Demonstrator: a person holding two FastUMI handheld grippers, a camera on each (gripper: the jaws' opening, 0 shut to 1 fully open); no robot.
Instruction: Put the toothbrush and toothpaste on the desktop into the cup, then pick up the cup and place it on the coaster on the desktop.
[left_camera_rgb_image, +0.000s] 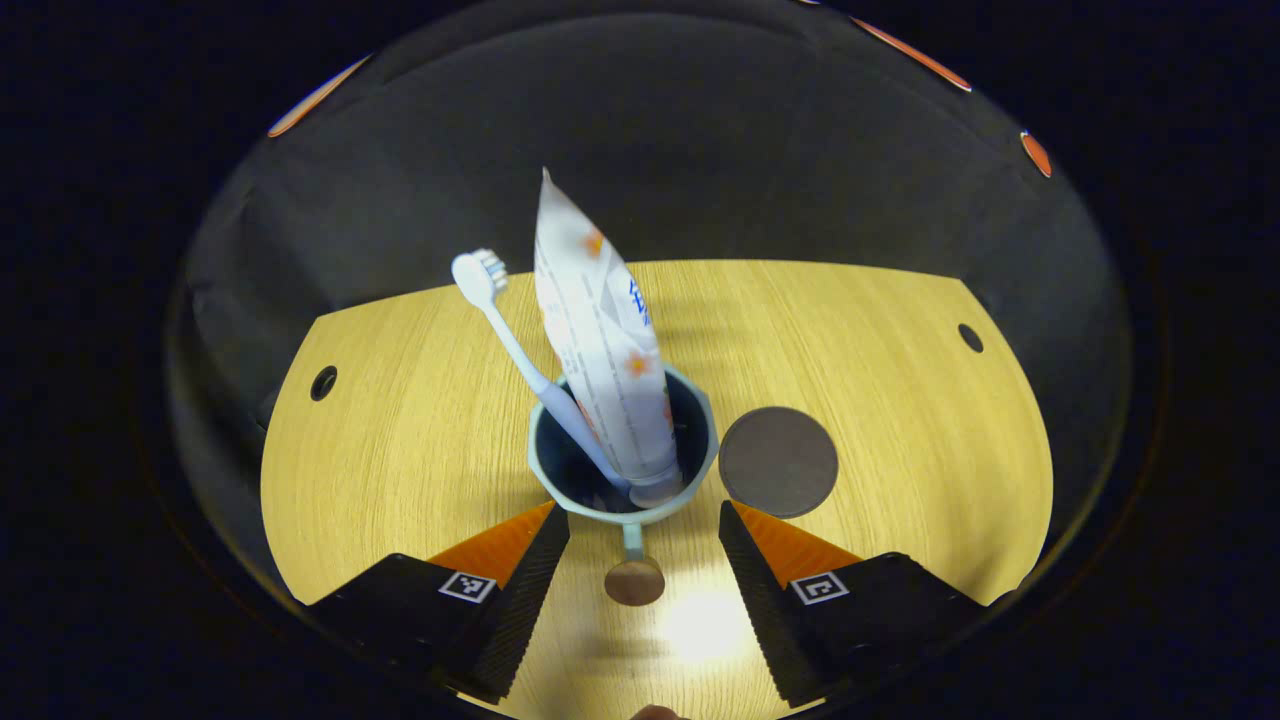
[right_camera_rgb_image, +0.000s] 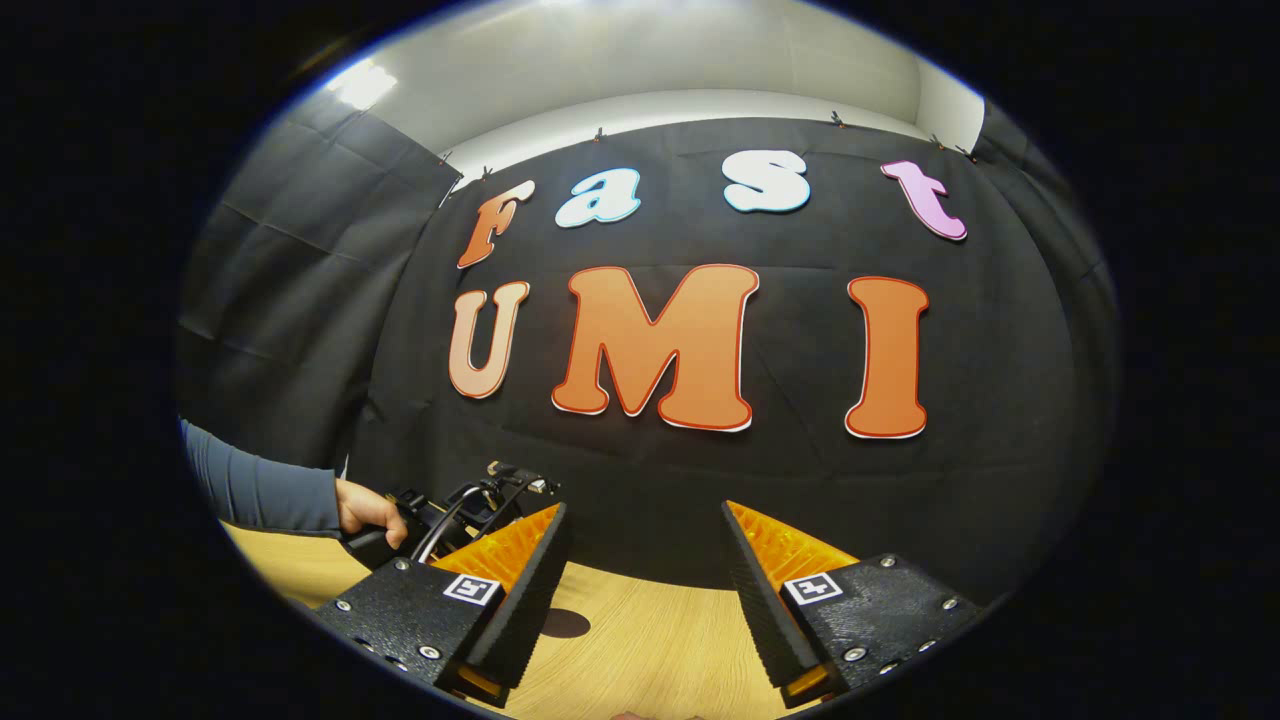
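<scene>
Toothbrush (left_camera_rgb_image: 520, 350) upright in cup (left_camera_rgb_image: 700, 420), bristle head up, leaning left.

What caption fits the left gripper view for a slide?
Open left tool faces the cup holding toothbrush and toothpaste, beside the coaster.

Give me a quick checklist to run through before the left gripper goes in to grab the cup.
1. Toothbrush in the cup: ok, handle down, head leaning out left.
2. Toothpaste in the cup: ok, standing tall above the rim.
3. Left gripper open: ok, jaws wide apart.
4. Cup handle lined up between the fingers: ok, it points toward the gripper.
5. Coaster free: ok, bare, just right of the cup.
6. Right gripper out of the way: ok, open, raised, facing the wall.
</scene>
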